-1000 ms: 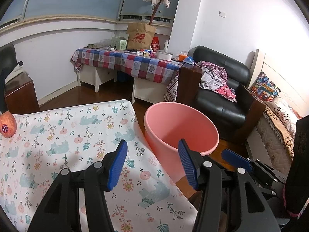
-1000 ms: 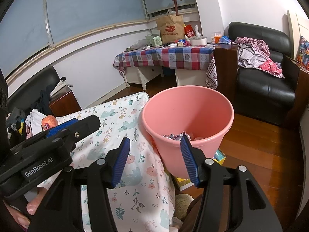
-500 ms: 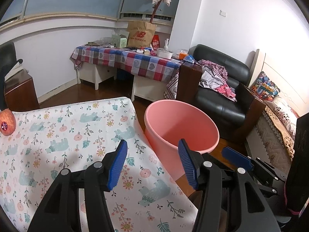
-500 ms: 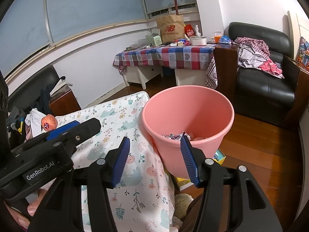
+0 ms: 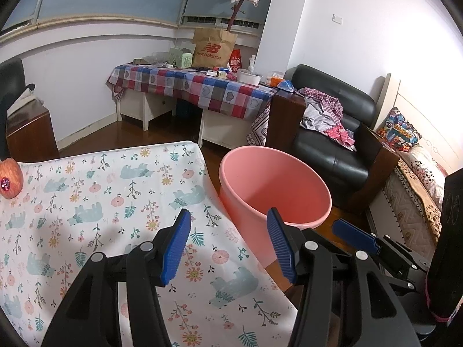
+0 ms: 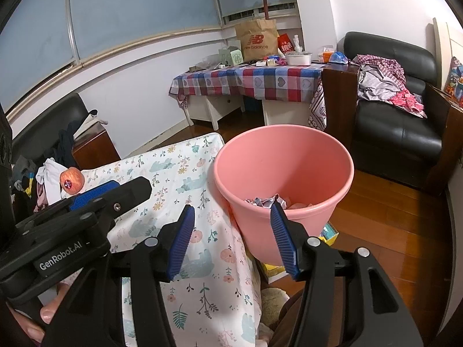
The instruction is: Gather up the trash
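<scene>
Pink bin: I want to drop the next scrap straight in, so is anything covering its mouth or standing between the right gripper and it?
Nothing visible. The bin is open-topped with trash only at the bottom; the right gripper is open and empty.
</scene>
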`<action>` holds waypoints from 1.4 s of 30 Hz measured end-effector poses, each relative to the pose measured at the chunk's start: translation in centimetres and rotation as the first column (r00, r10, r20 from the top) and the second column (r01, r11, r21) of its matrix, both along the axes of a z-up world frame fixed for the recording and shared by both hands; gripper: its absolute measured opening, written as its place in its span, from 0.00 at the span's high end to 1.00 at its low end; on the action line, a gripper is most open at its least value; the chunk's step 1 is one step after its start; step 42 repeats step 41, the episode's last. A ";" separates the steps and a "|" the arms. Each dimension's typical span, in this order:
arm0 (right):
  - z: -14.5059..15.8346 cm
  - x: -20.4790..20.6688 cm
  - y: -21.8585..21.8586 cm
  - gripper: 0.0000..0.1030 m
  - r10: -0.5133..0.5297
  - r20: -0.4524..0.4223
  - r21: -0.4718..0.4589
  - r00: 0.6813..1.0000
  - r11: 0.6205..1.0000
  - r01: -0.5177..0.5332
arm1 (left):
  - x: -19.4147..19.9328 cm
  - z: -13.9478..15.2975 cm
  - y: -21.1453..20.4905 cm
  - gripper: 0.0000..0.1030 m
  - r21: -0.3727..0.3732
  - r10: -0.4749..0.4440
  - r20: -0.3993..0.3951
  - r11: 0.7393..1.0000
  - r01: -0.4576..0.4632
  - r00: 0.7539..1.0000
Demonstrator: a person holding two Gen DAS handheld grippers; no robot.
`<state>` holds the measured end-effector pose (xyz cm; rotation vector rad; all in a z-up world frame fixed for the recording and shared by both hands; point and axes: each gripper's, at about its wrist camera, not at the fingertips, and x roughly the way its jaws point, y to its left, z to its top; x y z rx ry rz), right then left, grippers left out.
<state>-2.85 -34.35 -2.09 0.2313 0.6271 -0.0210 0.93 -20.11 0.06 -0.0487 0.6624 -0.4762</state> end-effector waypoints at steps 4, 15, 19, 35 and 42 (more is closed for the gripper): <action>-0.3 0.2 -0.1 0.46 0.002 -0.005 -0.003 1.000 1.000 -0.002 | 0.2 0.1 0.1 0.48 0.001 -0.001 0.001 1.000 0.001 1.000; -0.6 0.6 0.2 0.46 0.007 -0.015 -0.010 1.000 1.000 -0.007 | 0.4 0.0 0.1 0.48 -0.001 -0.001 -0.001 1.000 0.001 1.000; -0.6 0.6 0.4 0.46 0.008 -0.017 -0.012 1.000 1.000 -0.008 | 0.4 0.1 0.2 0.48 -0.001 -0.001 -0.002 1.000 0.001 1.000; -0.8 1.2 1.3 0.46 0.025 -0.027 -0.024 0.999 0.999 -0.025 | 0.4 -1.1 1.0 0.48 -0.009 0.028 -0.008 1.000 -0.028 1.000; -0.8 1.4 1.8 0.46 0.035 -0.031 -0.032 0.999 0.999 -0.036 | 0.5 -1.3 1.5 0.48 -0.011 0.031 -0.019 0.999 -0.031 0.999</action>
